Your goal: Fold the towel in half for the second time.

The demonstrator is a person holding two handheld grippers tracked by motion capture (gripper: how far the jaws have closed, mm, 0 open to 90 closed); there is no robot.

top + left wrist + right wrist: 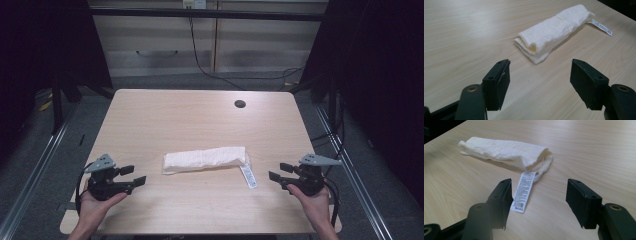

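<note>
Presently, nearest to me, my left gripper (134, 176) and my right gripper (276, 171) sit low over the near edge of the bench (150, 115), one toward each near corner. Both have their jaws standing wide apart, with nothing between them; in each gripper view I see bare wood in the gap. My left hand (94, 202) and right hand (312, 197) come in from the near edge with the forearms angled inward, so that both grippers lie roughly level and point at the middle of the bench.

Between them, well apart from either, lies the white towel (205, 158). It is folded into a long narrow bundle, lengthwise from left to right, a little nearer the near edge than the far one. Its care label (248, 176) trails out flat from the right end toward my right gripper.

Judgement: the folding looks complete, the bundle compact and lying on its own, untouched. What remains, if anything, appears to be tidying the loose label.

Farther off, a round cable hole (240, 104) sits near the far right corner.
</note>
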